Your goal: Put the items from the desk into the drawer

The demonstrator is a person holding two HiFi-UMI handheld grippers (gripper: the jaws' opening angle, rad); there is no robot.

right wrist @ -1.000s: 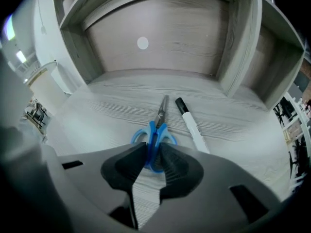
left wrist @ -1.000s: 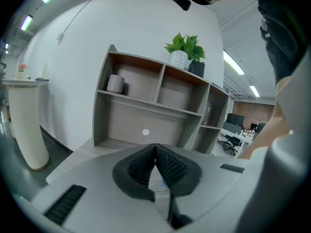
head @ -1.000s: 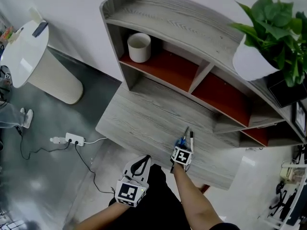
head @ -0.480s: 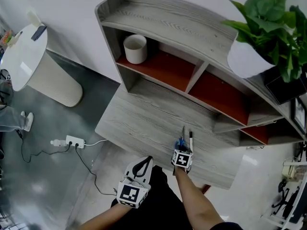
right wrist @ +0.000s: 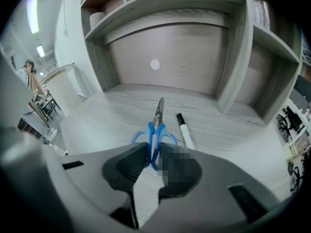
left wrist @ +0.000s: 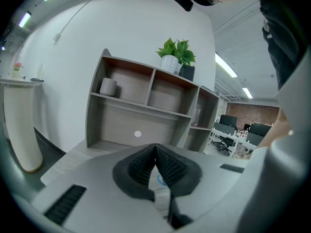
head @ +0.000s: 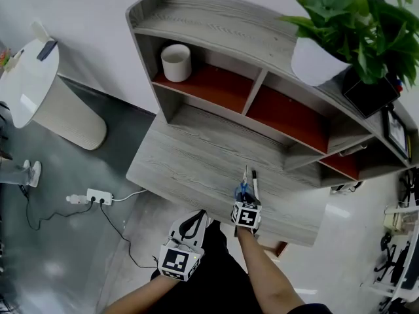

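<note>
Blue-handled scissors (head: 243, 187) (right wrist: 156, 125) lie on the grey wooden desk (head: 190, 162), blades pointing at the shelf unit. A black and white marker (head: 255, 184) (right wrist: 185, 131) lies just to their right. My right gripper (head: 243, 199) (right wrist: 153, 155) is at the desk's front edge, its jaws shut on the scissors' blue handles. My left gripper (head: 195, 217) (left wrist: 156, 148) hangs shut and empty in front of the desk, below its edge, near the person's lap.
A shelf unit (head: 216, 31) stands on the desk's back with a white cup (head: 176, 63) in its left compartment and a potted plant (head: 340, 25) on top. A power strip (head: 98, 197) lies on the floor at left, by a white round table (head: 26, 77).
The head view has shifted a little, so the desk sits lower-left in the frame. Both grippers keep their places; the right one stays at the scissors.
</note>
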